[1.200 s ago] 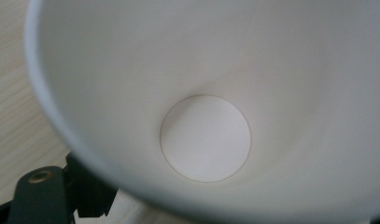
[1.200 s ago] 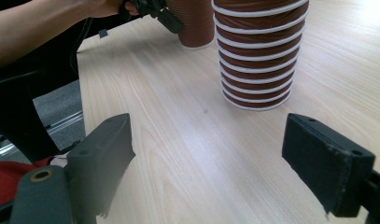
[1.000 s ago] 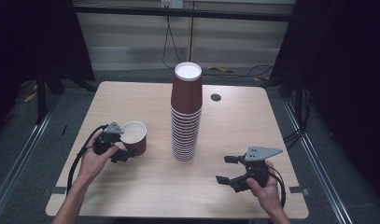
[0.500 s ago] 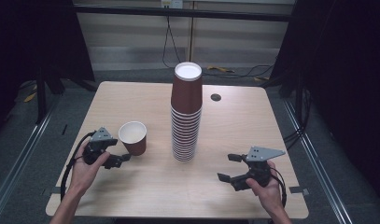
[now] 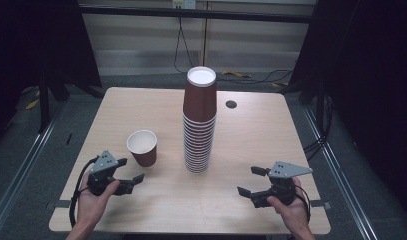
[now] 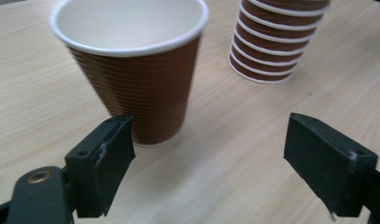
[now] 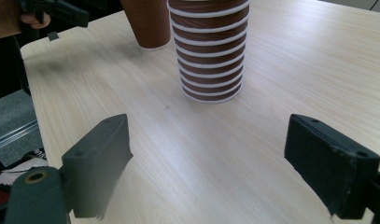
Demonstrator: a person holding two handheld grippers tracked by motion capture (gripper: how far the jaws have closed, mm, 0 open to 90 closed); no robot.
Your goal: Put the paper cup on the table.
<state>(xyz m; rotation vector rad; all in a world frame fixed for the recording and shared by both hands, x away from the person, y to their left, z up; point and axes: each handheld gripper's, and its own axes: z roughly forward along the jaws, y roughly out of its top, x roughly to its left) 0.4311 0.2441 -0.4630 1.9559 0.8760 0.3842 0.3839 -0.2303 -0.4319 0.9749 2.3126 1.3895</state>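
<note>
Table (image 5: 251,195) of pale wood carries a tall stack of brown cups (image 5: 199,125), which stands ahead of the right gripper (image 5: 252,181), whose jaws are spread wide and empty. Single cup (image 5: 142,147) stands upright just ahead of the left gripper (image 5: 130,170), apart from its wide, empty jaws.
</note>
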